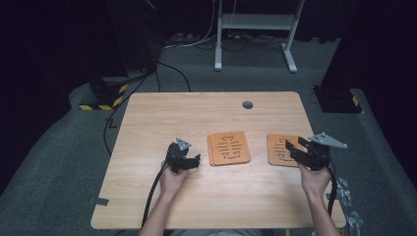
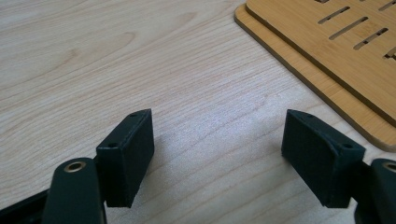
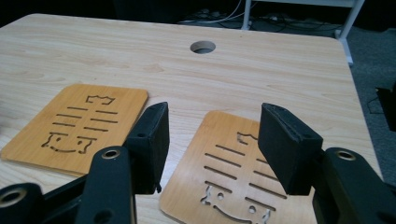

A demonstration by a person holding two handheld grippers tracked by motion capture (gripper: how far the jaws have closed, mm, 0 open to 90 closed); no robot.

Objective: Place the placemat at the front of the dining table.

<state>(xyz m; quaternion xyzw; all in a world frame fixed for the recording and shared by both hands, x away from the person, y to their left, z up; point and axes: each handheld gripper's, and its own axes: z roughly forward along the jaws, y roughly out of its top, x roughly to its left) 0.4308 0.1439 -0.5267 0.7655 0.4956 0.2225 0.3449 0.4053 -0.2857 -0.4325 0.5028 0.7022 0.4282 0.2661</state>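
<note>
A wooden table [image 1: 147, 196] holds two sets of flat bamboo mats. The stack [image 1: 228, 148] of two mats lies at the centre; a single mat [image 1: 277, 149] lies to its right, well apart. The right gripper [image 3: 212, 140] hovers just over the single mat, jaws spread wide with nothing between them. The left gripper [image 2: 219, 154] rests low beside the stack, jaws also wide and empty, over bare table.

The step in hand looks like picking up the single mat. To do it well, the right jaws should tip down onto one edge, since the mat is thin and lies flush on the table; sliding it towards the table edge may help.

The mats are rounded rectangles, smooth, orange-brown, with cut-out slots. The jaw pads are matte black blocks.
</note>
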